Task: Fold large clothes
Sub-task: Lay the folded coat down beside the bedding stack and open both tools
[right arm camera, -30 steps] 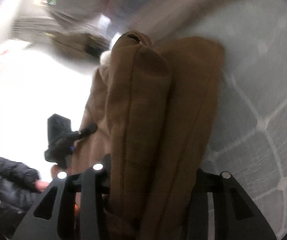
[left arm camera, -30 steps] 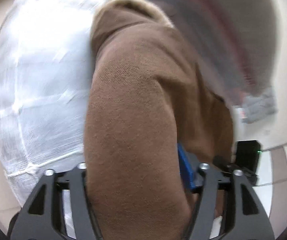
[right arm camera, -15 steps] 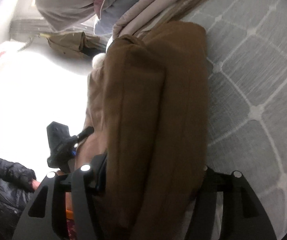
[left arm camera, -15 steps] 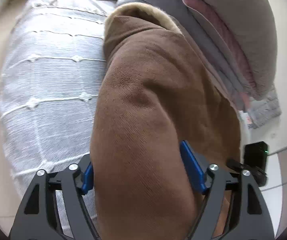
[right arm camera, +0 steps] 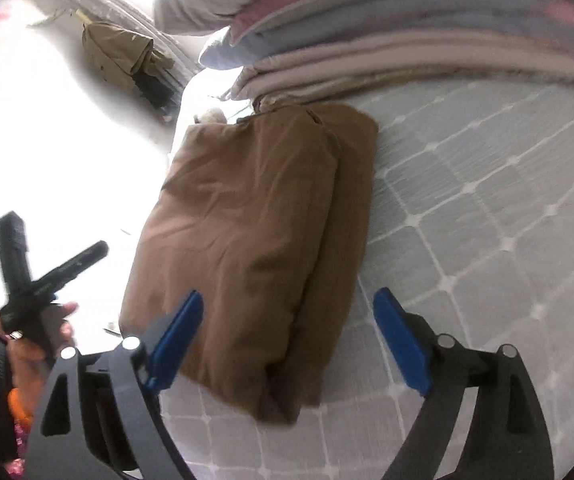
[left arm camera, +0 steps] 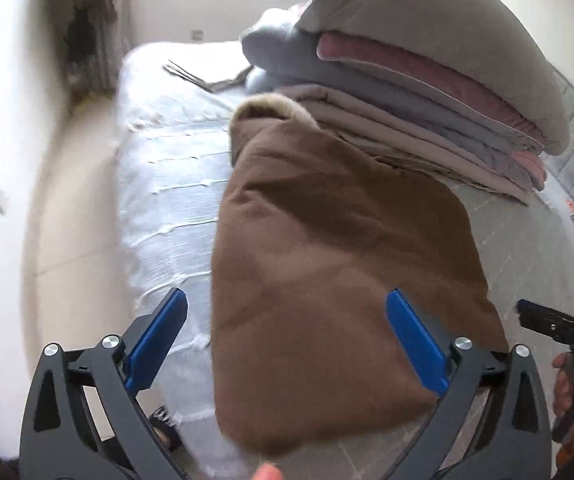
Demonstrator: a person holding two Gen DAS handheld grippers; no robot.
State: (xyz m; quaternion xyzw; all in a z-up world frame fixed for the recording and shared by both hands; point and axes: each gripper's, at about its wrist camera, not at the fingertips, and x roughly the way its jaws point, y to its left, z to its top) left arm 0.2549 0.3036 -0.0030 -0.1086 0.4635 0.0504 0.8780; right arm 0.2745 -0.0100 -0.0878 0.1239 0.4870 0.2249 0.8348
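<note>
L gripper (left arm camera: 287, 344): jaws wide & still opening. Blue pads clear of fabric, nothing pinched. Seen from its own cam it sits above the near end of the coat; pad at L over bedspread, pad at R over brown cloth, no visible press.
R gripper (right arm camera: 287, 344): jaws spread, also opening. Pads either side of the coat's near corner, not squeezing it. Nothing held.
brown coat (right arm camera: 255, 240): folded into a compact thick rectangle, lying flat on the bed. Two stacked layers visible along its R edge in R cam. Pale fur trim (left arm camera: 271, 106) at far end, next to the blanket stack. Near end reaches close to the bed edge.
bedspread (right arm camera: 487, 216): light grey/white, stitched grid w/ small knots at crossings. Coat rests directly on it.
blanket stack (left arm camera: 427, 80): folded bedding, grey/pink/beige layers, on the bed just beyond the coat; far end of coat touching or almost – can't tell which.
olive jacket (right arm camera: 119, 52): hanging by the wall in the bg, well apart from the bed. Blurry.
L hand (right arm camera: 43, 332): on the L gripper's handle, dark puffy sleeve behind it. Seen in R cam, lower L.
R hand (left arm camera: 571, 384): partly in L cam at R edge, gripping the other handle.
Img quality: both views motion-blurred, bg overexposed.
</note>
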